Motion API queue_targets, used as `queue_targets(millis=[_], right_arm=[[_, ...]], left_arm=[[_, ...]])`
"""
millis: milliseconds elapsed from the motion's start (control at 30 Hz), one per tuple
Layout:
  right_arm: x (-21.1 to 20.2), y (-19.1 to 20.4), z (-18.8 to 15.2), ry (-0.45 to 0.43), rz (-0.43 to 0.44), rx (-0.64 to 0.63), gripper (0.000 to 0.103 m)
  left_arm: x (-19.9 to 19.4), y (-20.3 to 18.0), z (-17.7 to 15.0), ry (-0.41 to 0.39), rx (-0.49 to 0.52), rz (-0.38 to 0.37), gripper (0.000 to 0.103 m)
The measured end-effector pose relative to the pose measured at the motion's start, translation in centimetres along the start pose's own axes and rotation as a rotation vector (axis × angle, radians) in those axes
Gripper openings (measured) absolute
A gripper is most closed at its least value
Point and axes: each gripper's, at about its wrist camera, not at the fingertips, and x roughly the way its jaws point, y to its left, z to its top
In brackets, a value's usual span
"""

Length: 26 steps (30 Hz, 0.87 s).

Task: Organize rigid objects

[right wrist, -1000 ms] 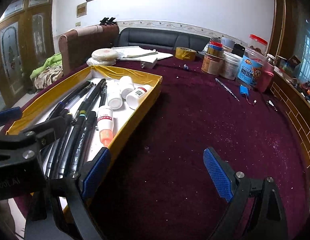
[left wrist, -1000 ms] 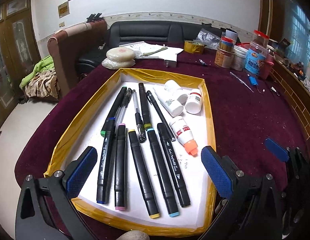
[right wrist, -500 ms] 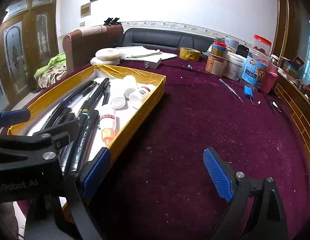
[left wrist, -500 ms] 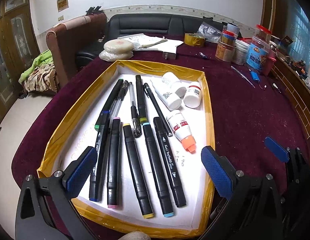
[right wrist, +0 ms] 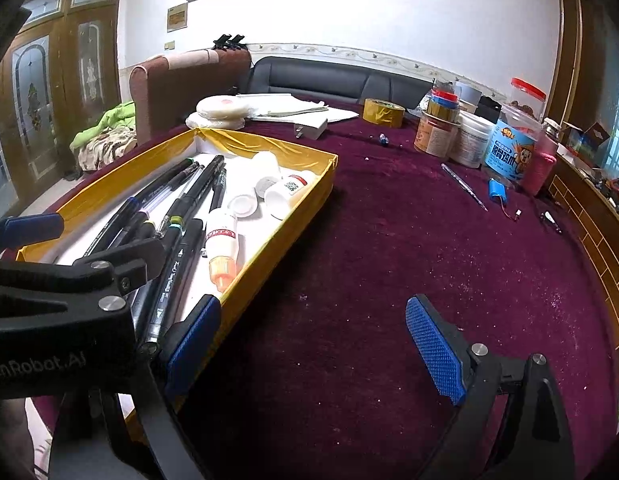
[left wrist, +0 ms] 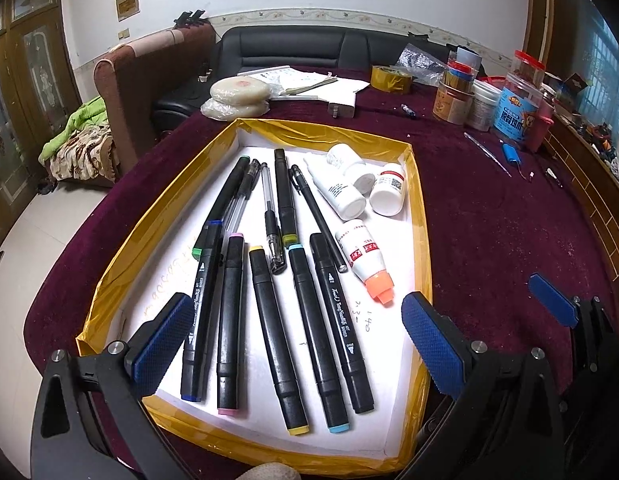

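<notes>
A shallow tray with a gold-taped rim [left wrist: 423, 248] [right wrist: 293, 236] lies on the dark red tablecloth. Inside it lie several black markers [left wrist: 275, 336] and pens [left wrist: 269, 204], plus three white bottles [left wrist: 337, 190] and an orange-capped glue bottle [left wrist: 365, 260] [right wrist: 221, 248]. My left gripper [left wrist: 295, 344] hovers over the tray's near end, open, with nothing touching its blue pads. My right gripper [right wrist: 313, 352] hangs open over bare cloth just right of the tray, its left finger close to the tray's side wall. The left gripper's body [right wrist: 69, 280] covers the tray's near end in the right wrist view.
At the table's back stand a tape roll [left wrist: 390, 79], jars and tubs [right wrist: 469, 136], a white charger [left wrist: 343, 106], papers and two round wrapped cakes [left wrist: 239, 92]. A thin tool [right wrist: 463, 186] and a blue battery [right wrist: 495, 190] lie on the cloth. A wooden ledge [right wrist: 589, 216] runs along the right.
Both views have tilted up slightly, so the tray and table sit a little lower in frame. Both grippers stay open and in place; nothing in the tray has moved.
</notes>
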Motion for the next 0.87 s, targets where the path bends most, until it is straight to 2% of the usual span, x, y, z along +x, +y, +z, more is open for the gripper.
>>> queue_targets(millis=[633, 867], right_arm=[[-0.3, 0.0, 0.0, -0.01, 0.0, -0.003, 0.091], [-1.6, -3.1, 0.6, -0.033, -0.013, 0.08, 0.091]], left_arm=[[0.1, 0.1, 0.0, 0.018, -0.011, -0.007, 0.103], [-0.9, -1.2, 0.5, -0.022, 0.034, -0.022, 0.103]])
